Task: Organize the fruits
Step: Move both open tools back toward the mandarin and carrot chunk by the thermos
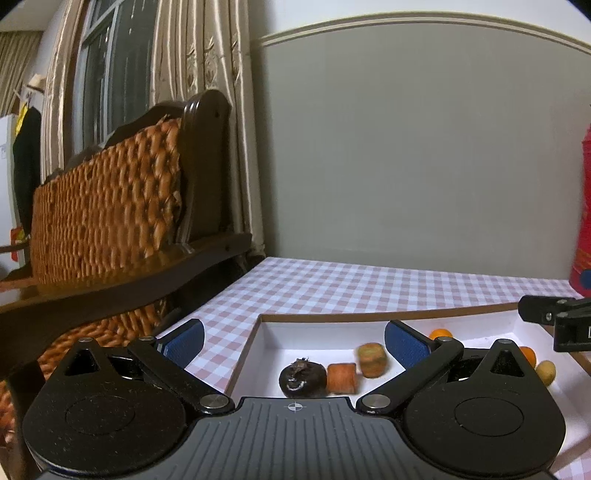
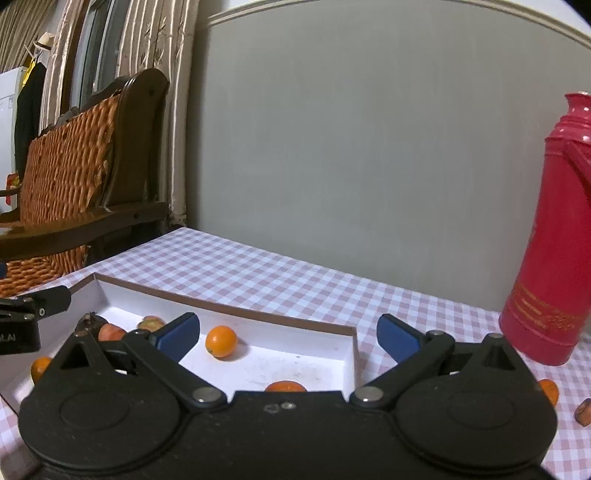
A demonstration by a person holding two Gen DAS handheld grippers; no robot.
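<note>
Round glossy orange fruit [image 2: 221,341] in white, brown-rimmed tray [image 2: 258,317]

Behind the right gripper's body [image 2: 288,341], only the top of one orange fruit [image 2: 285,386] showing. Red thermos [image 2: 550,236] cut by the frame edge. At the far right, two orange pieces [image 2: 584,412] partly hidden, kind unclear. Yellow-green fruit [image 1: 371,360] blurred.

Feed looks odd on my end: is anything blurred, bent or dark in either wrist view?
Left wrist view: fisheye bows the wall moulding; the cut fruit piece in the white tray looks smeared; black corners vignette. Right wrist view: the same curvature leans the red flask; the small orange is sharp, with a soft shadow. Indoor light is dim and warm in both.
</note>
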